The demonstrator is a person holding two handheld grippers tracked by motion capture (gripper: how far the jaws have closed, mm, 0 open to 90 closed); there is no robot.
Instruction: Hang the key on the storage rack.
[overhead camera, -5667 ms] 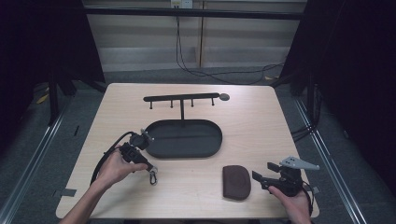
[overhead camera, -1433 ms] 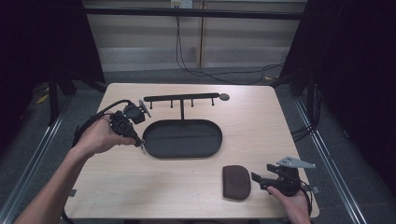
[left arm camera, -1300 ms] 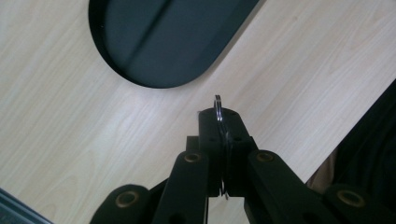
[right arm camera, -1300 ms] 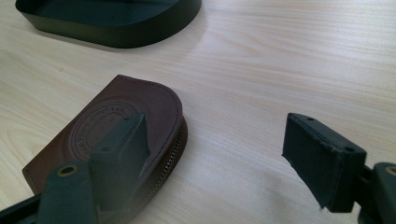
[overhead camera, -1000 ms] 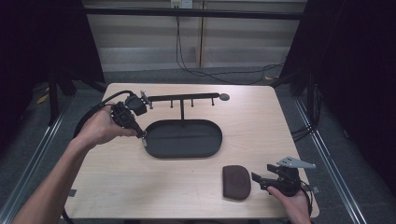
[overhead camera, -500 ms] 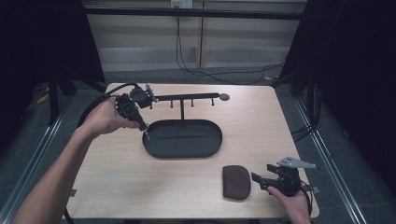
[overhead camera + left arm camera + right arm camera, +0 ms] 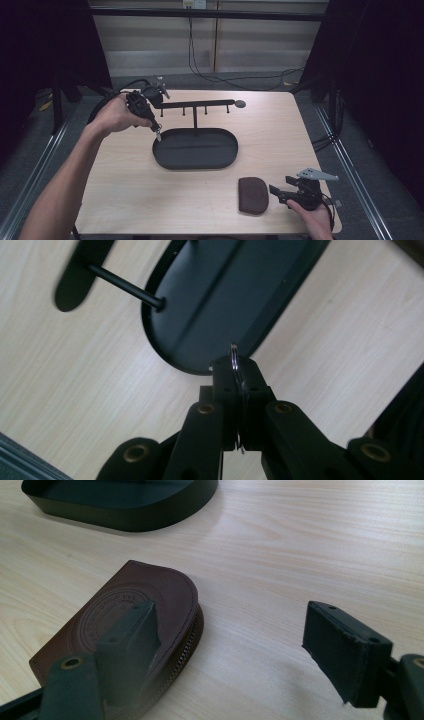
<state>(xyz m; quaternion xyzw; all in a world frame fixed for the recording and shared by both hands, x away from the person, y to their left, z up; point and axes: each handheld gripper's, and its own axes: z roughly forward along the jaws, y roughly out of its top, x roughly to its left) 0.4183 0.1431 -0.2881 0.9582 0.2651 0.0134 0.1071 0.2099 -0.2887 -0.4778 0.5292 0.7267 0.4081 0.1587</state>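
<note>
My left gripper (image 7: 156,129) hangs over the left rim of the black oval tray (image 7: 195,148), shut on a small metal key ring (image 7: 158,135). In the left gripper view the key ring (image 7: 233,355) is pinched edge-on between the jaws of the left gripper (image 7: 235,371), above the tray (image 7: 215,295). A black hook bar (image 7: 200,105) stands on a post over the tray, just right of the left hand. My right gripper (image 7: 276,191) rests near the front right edge, open, beside a brown leather pouch (image 7: 252,195). The pouch (image 7: 165,595) lies left of the right gripper (image 7: 230,620).
The light wooden table (image 7: 280,135) has bare room right of the tray and across the front left. Cables (image 7: 200,65) run over the floor behind the table. A dark metal frame stands on both sides.
My left hand has moved toward the far side and to the right, carrying the key ring from the table's left part to the tray's left rim. The right gripper has stayed put.
</note>
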